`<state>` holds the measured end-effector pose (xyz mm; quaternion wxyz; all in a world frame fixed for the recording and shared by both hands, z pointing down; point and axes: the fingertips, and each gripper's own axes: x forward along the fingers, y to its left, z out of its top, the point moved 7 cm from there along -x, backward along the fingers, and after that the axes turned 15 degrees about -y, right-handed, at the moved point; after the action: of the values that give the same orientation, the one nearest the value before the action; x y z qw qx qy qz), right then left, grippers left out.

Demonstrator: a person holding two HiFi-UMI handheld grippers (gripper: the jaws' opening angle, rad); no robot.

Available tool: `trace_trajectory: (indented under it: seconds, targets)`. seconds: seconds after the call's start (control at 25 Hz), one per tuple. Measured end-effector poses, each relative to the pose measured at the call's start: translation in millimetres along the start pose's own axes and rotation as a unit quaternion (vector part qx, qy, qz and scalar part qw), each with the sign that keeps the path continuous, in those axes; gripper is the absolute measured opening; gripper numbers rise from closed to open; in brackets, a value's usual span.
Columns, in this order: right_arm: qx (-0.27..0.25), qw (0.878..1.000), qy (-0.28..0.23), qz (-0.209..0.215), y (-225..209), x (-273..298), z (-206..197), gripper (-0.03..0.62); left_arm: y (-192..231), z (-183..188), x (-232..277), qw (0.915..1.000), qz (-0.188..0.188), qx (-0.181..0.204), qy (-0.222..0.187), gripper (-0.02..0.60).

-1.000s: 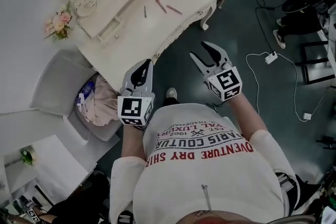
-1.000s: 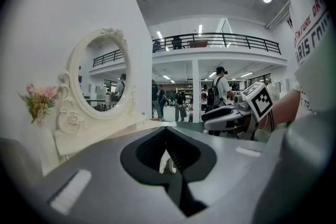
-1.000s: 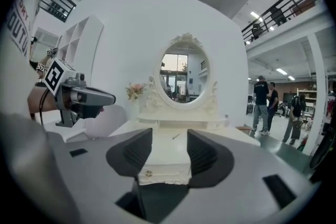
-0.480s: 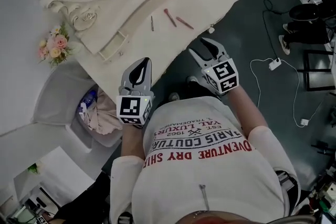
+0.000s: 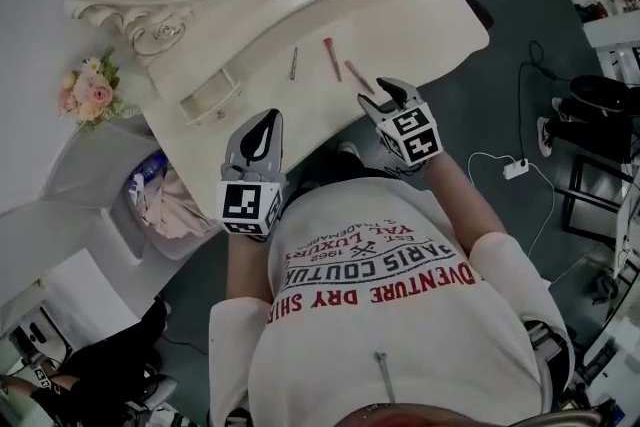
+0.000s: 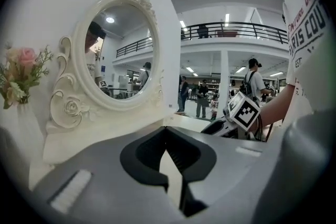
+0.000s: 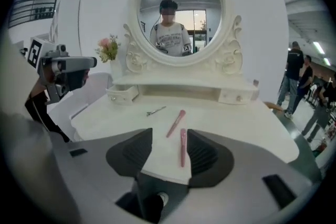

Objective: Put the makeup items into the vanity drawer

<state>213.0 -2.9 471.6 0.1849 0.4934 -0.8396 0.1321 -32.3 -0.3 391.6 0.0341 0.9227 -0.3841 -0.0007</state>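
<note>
The right hand-held gripper [image 7: 170, 152] is held wide open above the front edge of the counter [image 7: 247, 128]. One pink makeup item [image 7: 182, 147] is seen lying on the counter between its jaws, untouched. The left hand-held gripper [image 6: 167, 136] is closed and empty. A second pink item [image 7: 176, 123] and a metal tool [image 7: 156, 110] lie beyond, outside the drawer [image 7: 122, 95].

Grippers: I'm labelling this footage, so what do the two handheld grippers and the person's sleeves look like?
The left gripper and right gripper share one design: grey bodies, black ribbed jaw pads tapering to points. Each carries a white cube printed with black square markers. No cables show on them. The person wears a white short-sleeved T-shirt with red and dark lettering.
</note>
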Motion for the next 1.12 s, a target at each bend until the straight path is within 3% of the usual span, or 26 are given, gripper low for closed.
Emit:
trace_trajectory:
  seconds: [0.24,0.44,0.56,0.72,0.92,1.12]
  targets:
    - [-0.003,0.995,0.086,0.056,-26.6,39.6,-34.8,0.175,0.1,-27.9,17.8,0.9963,0.074,-0.029,0.033,0.006]
    - [0.001,0.987,0.129,0.093,-39.3,60.5,-55.8,0.175,-7.6,-49.7,29.5,0.9905,0.115,-0.051,0.055,0.006]
    - [0.007,0.985,0.144,0.1,-43.4,69.4,-63.1,0.149,-14.3,-60.8,30.9,0.9874,0.131,-0.061,0.065,0.006]
    - [-0.016,0.984,0.152,0.094,-46.8,72.2,-65.2,0.058,-21.6,-73.7,31.2,0.9836,0.145,-0.076,0.077,0.006]
    - [-0.02,0.98,0.164,0.115,-49.6,74.0,-64.4,0.051,-27.3,-76.4,38.0,0.9831,0.148,-0.075,0.078,0.006]
    - [0.011,0.979,0.16,0.123,-49.2,74.6,-46.3,0.049,-26.2,-71.1,34.7,0.983,0.155,-0.064,0.075,0.006]
